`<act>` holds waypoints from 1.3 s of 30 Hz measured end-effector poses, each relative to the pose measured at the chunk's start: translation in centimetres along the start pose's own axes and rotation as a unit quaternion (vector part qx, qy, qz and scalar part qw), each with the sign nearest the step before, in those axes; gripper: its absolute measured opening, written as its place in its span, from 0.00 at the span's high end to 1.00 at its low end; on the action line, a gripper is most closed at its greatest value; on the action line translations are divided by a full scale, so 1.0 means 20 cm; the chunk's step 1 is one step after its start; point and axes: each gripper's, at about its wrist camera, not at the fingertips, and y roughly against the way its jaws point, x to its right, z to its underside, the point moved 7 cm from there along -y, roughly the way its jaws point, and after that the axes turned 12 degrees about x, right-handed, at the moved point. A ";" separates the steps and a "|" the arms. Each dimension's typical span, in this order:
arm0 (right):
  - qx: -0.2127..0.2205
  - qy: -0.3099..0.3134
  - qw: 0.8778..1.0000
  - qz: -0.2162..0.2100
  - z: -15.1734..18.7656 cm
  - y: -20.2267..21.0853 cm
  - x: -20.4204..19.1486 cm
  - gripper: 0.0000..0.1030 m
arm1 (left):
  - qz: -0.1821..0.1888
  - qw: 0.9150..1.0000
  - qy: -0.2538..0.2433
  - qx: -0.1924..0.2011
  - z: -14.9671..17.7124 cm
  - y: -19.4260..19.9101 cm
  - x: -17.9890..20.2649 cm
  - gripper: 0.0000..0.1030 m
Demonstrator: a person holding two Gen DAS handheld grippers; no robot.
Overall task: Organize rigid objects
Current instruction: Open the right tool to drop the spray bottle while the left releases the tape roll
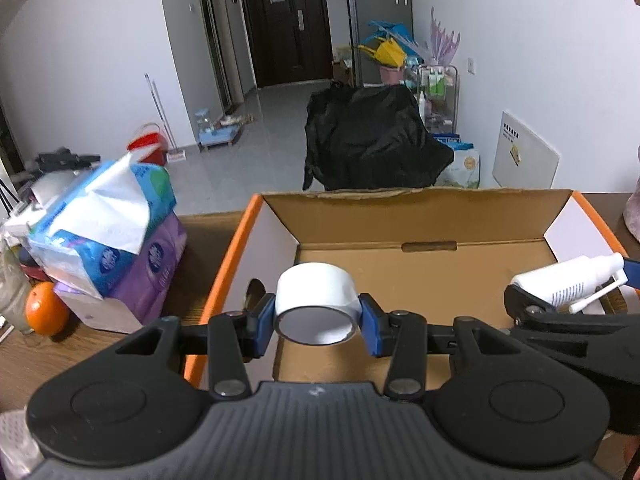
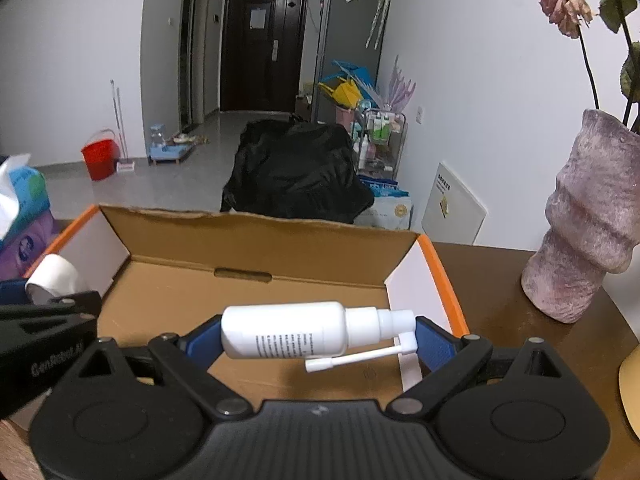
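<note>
The left gripper [image 1: 318,316] is clamped on a roll of white tape [image 1: 316,300], one blue pad pressed to each side of it, so the roll hangs between the fingertips with its open core facing back toward the hand. It sits above the near left part of an open cardboard box [image 1: 420,208], clear of the brown floor of the box, close to the white inner wall on that side.

The right gripper [image 2: 320,338] is closed on a white spray bottle [image 2: 288,330], held lying sideways across the jaws: the base against the left pad, the nozzle end against the right one. A thin white spray tube [image 2: 352,359] is folded back under the bottle's neck. This bottle also hangs over the box, toward its near right corner, above the floor rather than resting on it.

From the left wrist view the two grippers are side by side over the same box, the bottle just to the right of the tape.

The box has orange outer edges and stands on a dark wooden table [image 2: 492,280]. To its left is a stack of tissue packs [image 1: 120,232] with an orange [image 1: 46,309] beside them. To its right stands a pink textured vase [image 2: 588,220] holding a wilted flower [image 2: 564,6].
</note>
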 end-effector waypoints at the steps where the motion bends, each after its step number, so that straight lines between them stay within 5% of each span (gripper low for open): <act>1: -0.004 0.003 1.000 0.002 0.01 -0.01 0.00 0.06 | -0.001 1.000 0.000 -0.004 0.01 -0.01 0.00 0.57; 6: -0.019 0.009 1.000 0.000 0.03 -0.03 0.01 0.05 | 0.007 1.000 0.000 -0.016 0.04 -0.05 0.00 0.53; 11: -0.017 0.007 1.000 -0.002 0.05 -0.01 0.05 0.04 | -0.010 1.000 0.005 0.007 0.01 -0.01 -0.05 0.00; 17: -0.007 -0.001 1.000 -0.010 0.04 0.05 0.09 0.00 | 0.007 0.999 0.052 0.009 -0.02 0.02 -0.10 0.00; 39: 0.020 -0.013 1.000 -0.019 0.01 0.37 0.15 0.00 | 0.029 0.998 0.048 0.037 -0.05 0.38 -0.07 0.00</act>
